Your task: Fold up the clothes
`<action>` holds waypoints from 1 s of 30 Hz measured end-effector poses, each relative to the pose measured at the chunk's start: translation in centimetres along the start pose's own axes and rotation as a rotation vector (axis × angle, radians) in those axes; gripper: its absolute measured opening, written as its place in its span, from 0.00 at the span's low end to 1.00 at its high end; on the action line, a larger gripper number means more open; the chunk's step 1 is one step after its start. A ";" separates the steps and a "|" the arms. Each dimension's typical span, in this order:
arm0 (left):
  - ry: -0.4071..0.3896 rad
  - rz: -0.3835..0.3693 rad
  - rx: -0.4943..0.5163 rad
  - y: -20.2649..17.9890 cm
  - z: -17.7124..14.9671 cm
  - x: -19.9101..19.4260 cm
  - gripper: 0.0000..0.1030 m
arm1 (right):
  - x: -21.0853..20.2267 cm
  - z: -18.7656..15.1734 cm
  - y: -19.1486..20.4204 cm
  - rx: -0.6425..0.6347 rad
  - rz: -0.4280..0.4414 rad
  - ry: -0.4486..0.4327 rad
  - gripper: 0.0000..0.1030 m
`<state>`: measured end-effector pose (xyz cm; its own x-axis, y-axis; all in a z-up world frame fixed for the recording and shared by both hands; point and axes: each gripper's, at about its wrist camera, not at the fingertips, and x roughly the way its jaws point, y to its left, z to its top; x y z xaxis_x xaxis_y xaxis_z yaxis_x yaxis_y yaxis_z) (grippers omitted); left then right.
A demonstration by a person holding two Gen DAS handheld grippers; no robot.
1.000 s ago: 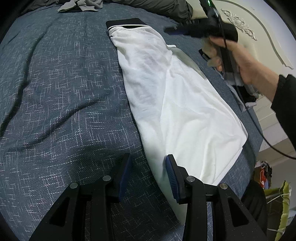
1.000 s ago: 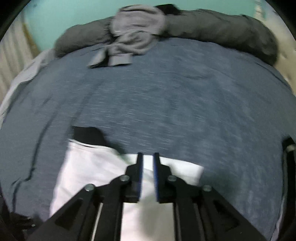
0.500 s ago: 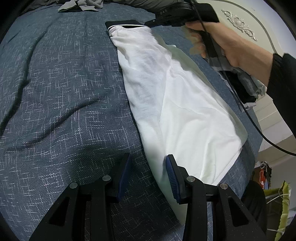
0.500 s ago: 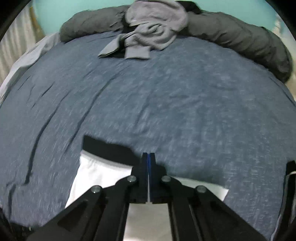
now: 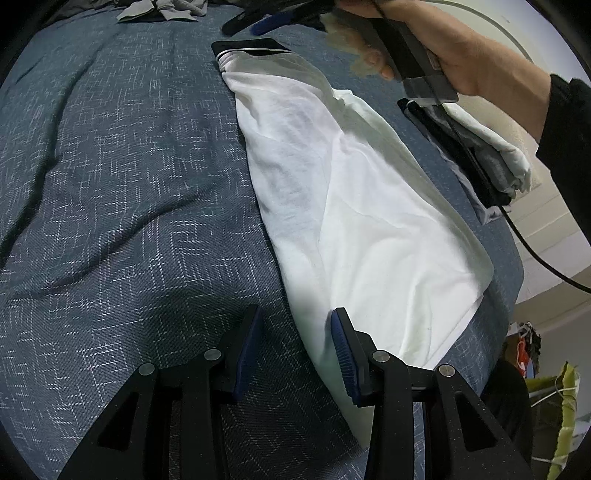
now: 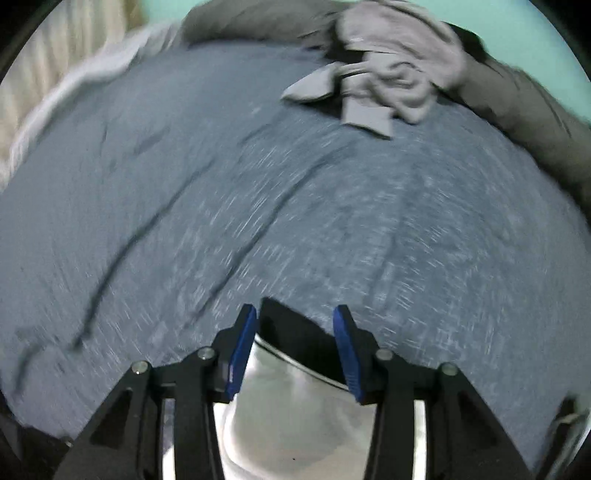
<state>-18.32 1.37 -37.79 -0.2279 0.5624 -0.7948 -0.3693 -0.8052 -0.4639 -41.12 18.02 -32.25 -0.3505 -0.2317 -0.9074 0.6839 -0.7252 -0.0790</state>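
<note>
Left wrist view. White garment [image 5: 354,206]: lies flat on the blue bed [image 5: 122,206], already doubled lengthwise into a long strip. Long axis runs from the near right, at the bed's edge, to the far centre, where a black band [image 5: 245,47] ends it. Left tongs [image 5: 295,347]: jaws wide, holding nothing; the garment's near left edge lies between the two pads. Right tongs [image 5: 273,20]: held in the person's hand [image 5: 443,40] above the far, banded end; jaws look parted, nothing seen in them. Folded stack [image 5: 487,155]: right of the garment, at the bed's right edge. Loose grey clothes [image 5: 166,5]: far side of the bed, well apart.

Right wrist view, blurred. Right tongs [image 6: 295,347]: jaws wide, empty; the black band [image 6: 295,336] and white cloth [image 6: 295,413] show between and below them. Grey clothes [image 6: 391,74]: far right, against a dark roll of bedding [image 6: 535,122].

Judgement. Each tongs stands at one end of the strip: left nearer the near end, right nearer the far end. A fold across the long axis would bring one end toward the other; the pictures do not settle which end would travel.
</note>
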 end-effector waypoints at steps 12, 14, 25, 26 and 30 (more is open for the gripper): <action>0.001 -0.001 0.000 1.4 0.2 -0.3 0.40 | 3.6 0.3 2.1 -0.052 -0.147 0.100 0.10; 0.001 0.000 0.000 1.6 0.2 -0.4 0.41 | 3.3 0.3 1.8 -0.045 -0.150 0.079 0.08; 0.000 0.009 0.009 2.7 -0.2 -0.8 0.41 | 1.9 1.2 -2.3 0.130 -0.151 -0.038 0.07; 0.000 0.008 0.009 2.9 -0.2 -0.8 0.41 | 2.4 1.2 -2.3 0.139 -0.138 -0.030 0.07; 0.001 0.007 0.006 3.4 -0.2 -1.0 0.41 | 4.2 1.2 -2.4 0.174 -0.090 0.000 0.07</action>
<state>-19.21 -1.97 -38.66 -0.2300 0.5564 -0.7984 -0.3733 -0.8081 -0.4556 -45.03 17.98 -35.34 -0.4049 -0.1607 -0.9001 0.5290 -0.8442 -0.0872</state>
